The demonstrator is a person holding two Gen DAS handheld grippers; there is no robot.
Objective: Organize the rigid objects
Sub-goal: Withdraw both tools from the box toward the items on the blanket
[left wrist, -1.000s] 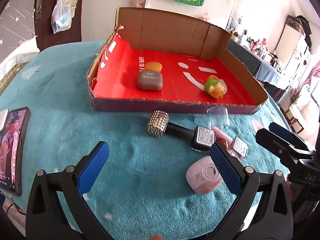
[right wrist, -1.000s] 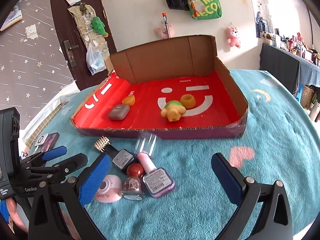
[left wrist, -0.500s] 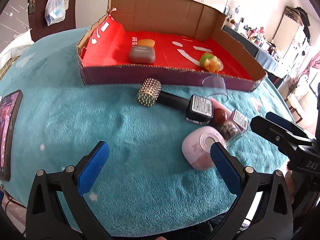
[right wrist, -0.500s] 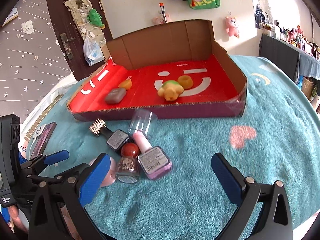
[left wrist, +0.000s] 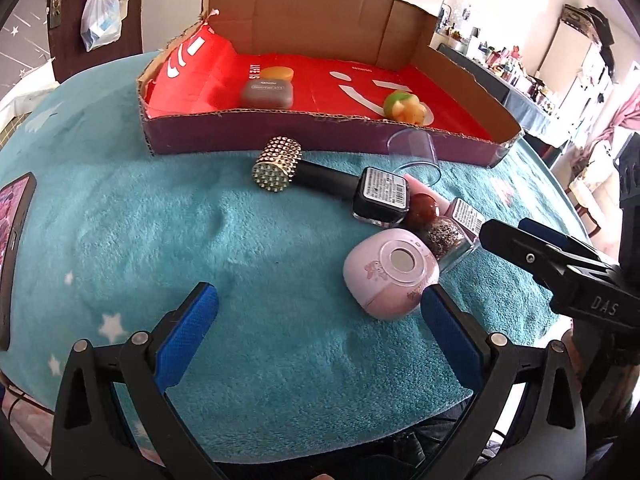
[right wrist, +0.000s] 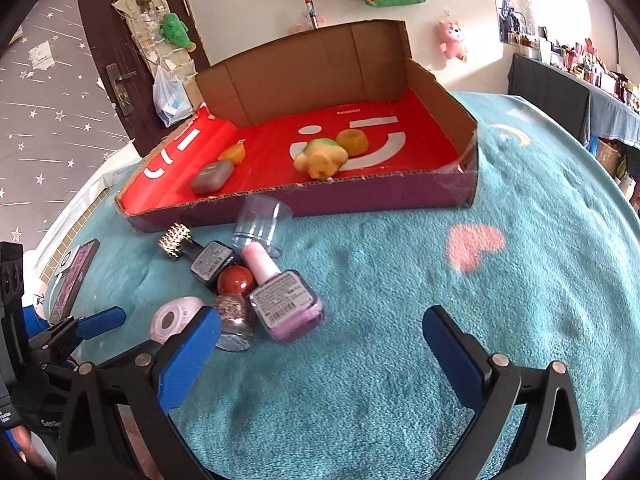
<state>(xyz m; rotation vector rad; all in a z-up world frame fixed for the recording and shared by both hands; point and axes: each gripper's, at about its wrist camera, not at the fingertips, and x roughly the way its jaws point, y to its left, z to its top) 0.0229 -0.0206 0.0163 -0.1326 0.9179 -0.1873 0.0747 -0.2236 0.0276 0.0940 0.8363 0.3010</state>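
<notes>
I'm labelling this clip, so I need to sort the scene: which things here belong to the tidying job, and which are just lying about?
Belongs to the job:
cardboard tray
black bottle
pink bottle
glitter bottle
pink case
clear cup
grey case, already in the tray
toy duck, already in the tray

Just lying about:
phone
plastic bag

White wall (right wrist: 256,4), dark brown door (right wrist: 108,40), star-patterned wallpaper (right wrist: 44,92), teal fleece-covered table (right wrist: 500,288), sunlit clutter right.
</notes>
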